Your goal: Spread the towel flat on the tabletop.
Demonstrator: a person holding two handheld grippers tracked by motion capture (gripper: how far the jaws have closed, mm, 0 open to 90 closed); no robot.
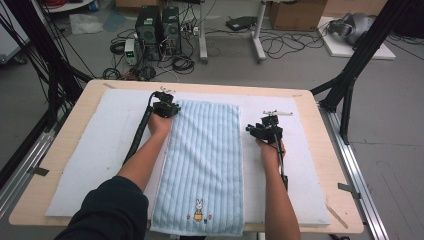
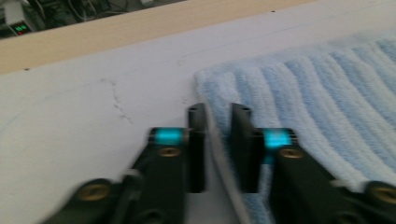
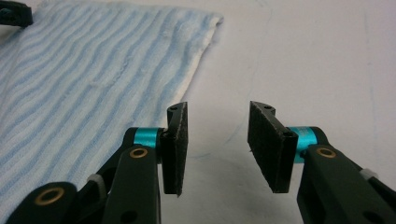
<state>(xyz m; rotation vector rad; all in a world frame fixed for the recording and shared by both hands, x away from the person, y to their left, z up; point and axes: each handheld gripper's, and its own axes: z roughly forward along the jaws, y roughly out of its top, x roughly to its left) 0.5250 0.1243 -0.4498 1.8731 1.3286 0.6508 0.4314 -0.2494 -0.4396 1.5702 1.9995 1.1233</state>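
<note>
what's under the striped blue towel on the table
The towel lies flat on a white mat, which rests on the wooden table. Whatever sits directly beneath the towel's middle is covered; no bulge shows.

My left gripper point(image 1: 165, 108) at the far left corner of the striped blue towel point(image 1: 205, 165), my right gripper point(image 1: 265, 129) just beside its right edge, towel lying flat on the white mat point(image 1: 100, 145), near end hanging over the table point(image 1: 65, 145) front edge

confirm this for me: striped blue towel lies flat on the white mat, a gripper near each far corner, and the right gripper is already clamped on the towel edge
Not quite. In the right gripper view the right gripper is open over bare white mat, beside the towel, not on it. The rest holds.
</note>
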